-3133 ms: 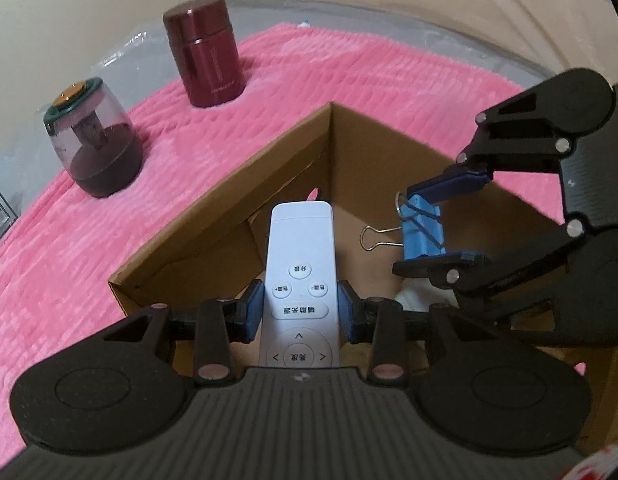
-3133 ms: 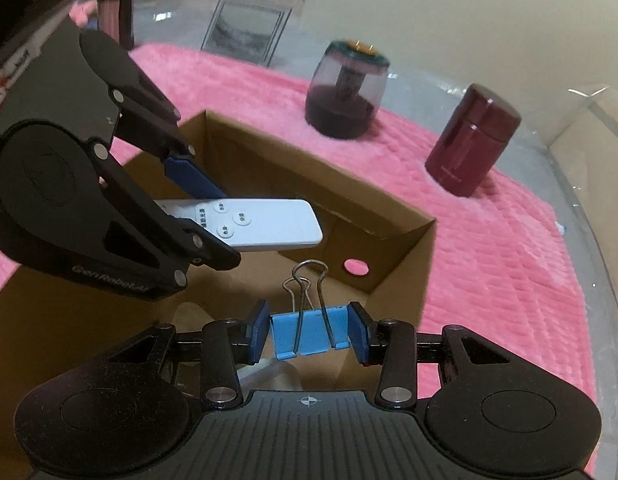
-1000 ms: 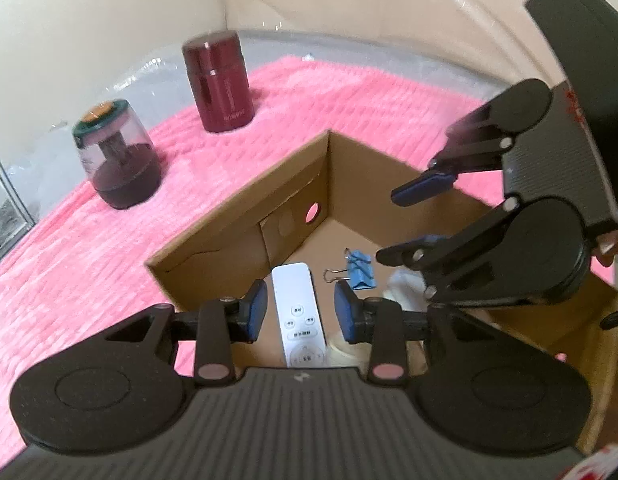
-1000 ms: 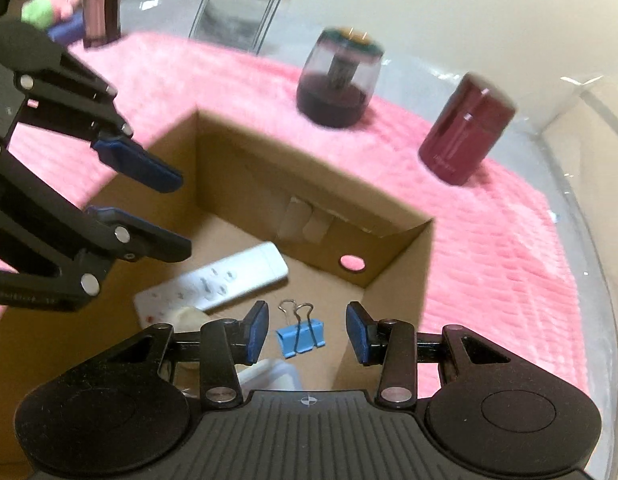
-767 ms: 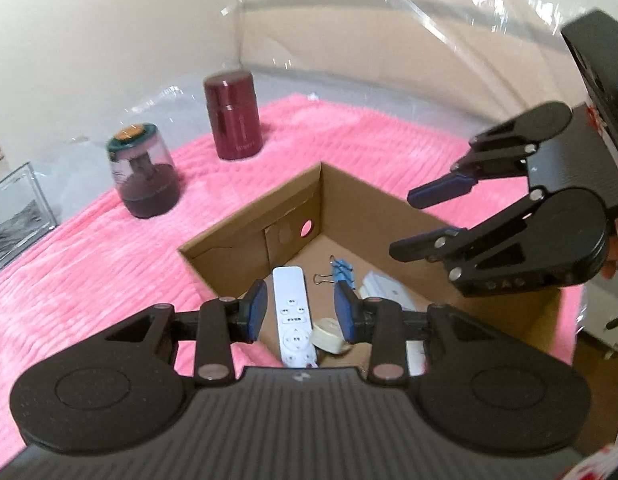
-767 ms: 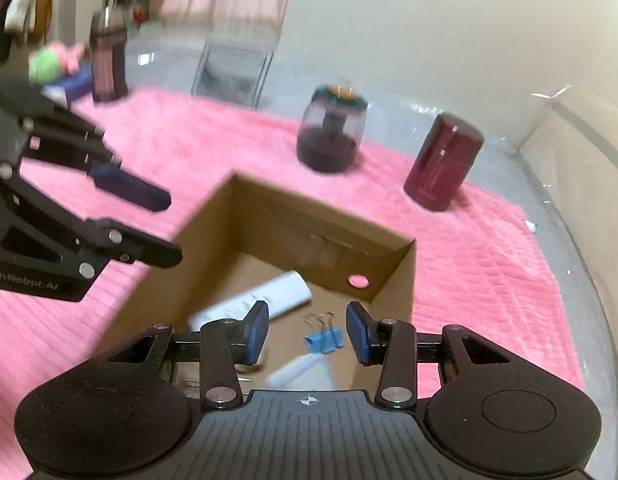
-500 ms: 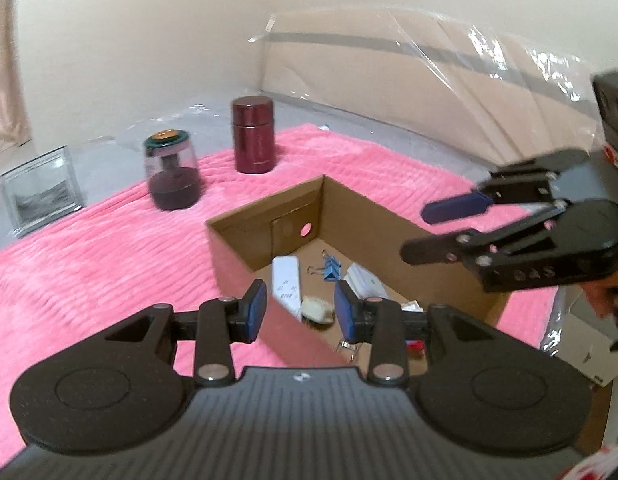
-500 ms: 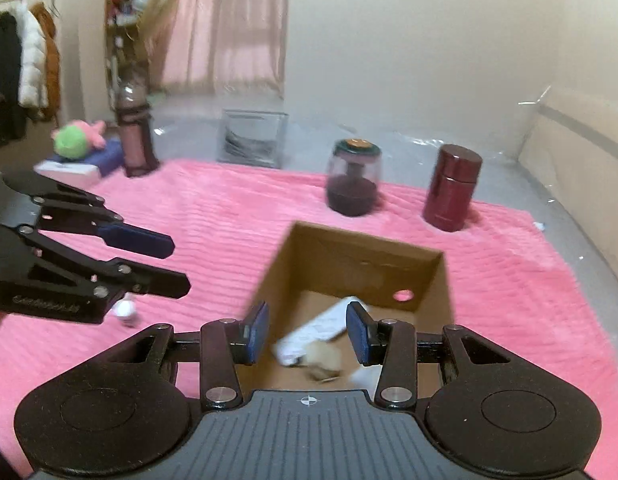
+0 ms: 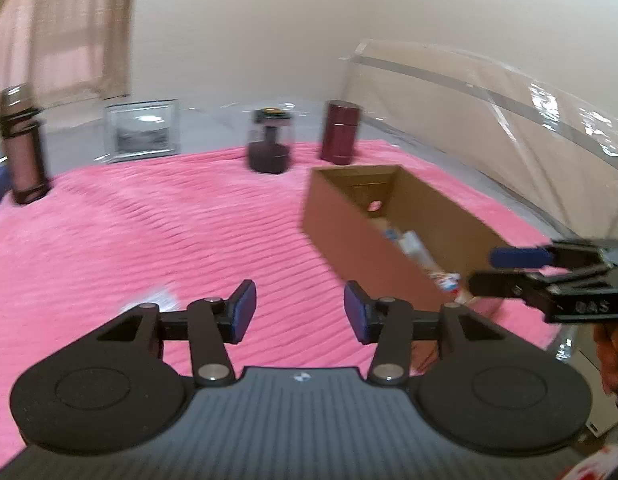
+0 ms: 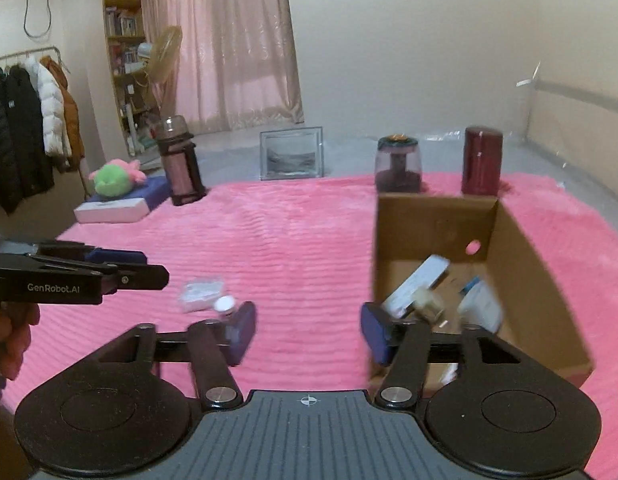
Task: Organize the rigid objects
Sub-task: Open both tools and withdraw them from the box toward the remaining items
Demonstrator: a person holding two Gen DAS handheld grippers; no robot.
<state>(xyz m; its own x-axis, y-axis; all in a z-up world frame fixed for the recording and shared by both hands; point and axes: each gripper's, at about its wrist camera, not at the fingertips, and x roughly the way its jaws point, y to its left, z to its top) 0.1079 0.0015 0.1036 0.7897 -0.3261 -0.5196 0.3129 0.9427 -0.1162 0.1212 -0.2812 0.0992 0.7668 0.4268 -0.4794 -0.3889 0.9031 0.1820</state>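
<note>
Both the left tongs (image 9: 297, 312) and right tongs (image 10: 307, 332) have just been opening, jaws apart and empty.

The black two-finger left tool (image 10: 149, 268), seen from the right wrist camera, carries white lettering along its side that reads "GenRobot.AI". From the left wrist camera, the black two-finger right tool (image 9: 509, 270) shows pale raised characters on its side, blurred; they look like "DAS", though that reading is uncertain. Nothing else is legible.
</note>
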